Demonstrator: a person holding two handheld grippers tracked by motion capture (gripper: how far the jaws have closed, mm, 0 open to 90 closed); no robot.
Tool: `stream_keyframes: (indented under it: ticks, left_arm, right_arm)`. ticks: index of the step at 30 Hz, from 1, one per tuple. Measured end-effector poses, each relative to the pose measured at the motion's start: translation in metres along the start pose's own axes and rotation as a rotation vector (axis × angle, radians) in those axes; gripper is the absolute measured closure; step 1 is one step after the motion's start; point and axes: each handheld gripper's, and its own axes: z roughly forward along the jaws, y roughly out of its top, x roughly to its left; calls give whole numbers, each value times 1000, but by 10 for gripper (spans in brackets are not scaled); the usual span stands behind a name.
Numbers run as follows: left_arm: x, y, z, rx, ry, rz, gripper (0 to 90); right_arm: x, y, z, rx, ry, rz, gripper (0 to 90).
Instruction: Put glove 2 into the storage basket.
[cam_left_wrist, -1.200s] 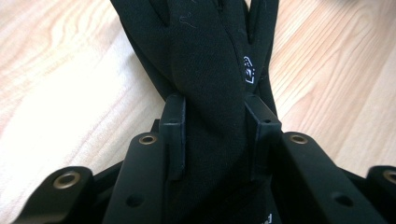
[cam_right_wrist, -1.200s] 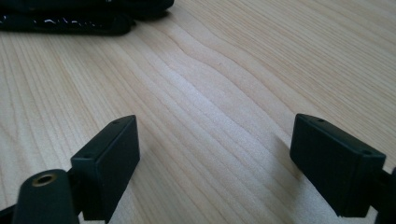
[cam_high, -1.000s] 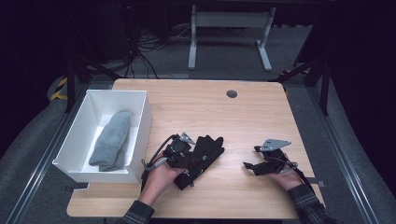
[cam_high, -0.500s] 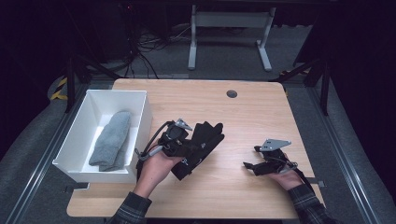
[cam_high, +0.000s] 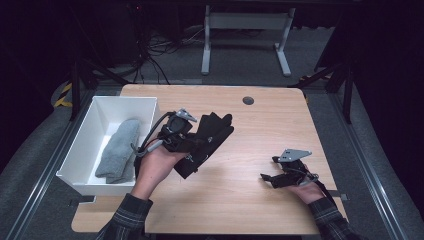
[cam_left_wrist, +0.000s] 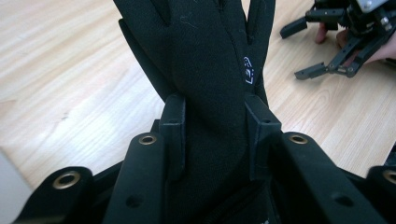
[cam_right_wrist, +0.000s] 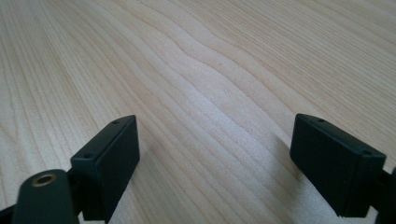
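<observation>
Near the table's left edge, your left hand-held gripper (cam_high: 192, 142) is clamped on a black glove (cam_high: 207, 140), lifted above the wood beside the white bin (cam_high: 95, 125) holding a grey sock (cam_high: 119, 150). Toward the front right corner, your right hand-held gripper (cam_high: 267, 178) sits with jaws wide, gripping nothing.

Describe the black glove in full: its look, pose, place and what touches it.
The black glove looks like soft matte fabric, with a small white logo near one finger. The left gripper is shut on it around the palm, jaws pressing both sides. It hangs above the wooden table, fingers pointing away from the person, cuff end drooping toward the hand, right of the white bin.
</observation>
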Motion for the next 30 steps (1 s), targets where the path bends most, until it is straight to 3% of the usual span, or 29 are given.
stream_keyframes:
  ticks: [9, 18, 30]
  left_arm:
    - [21, -5, -33, -23, 67, -39, 667]
    - [55, -24, -67, -26, 151, -119, 667]
    - [92, -54, -97, -71, 217, -236, 667]
  right_arm:
    - [0, -1, -1, -1, -5, 2, 159]
    - [0, -1, -1, 2, 2, 4, 148]
    - [0, -1, -1, 4, 1, 3, 147]
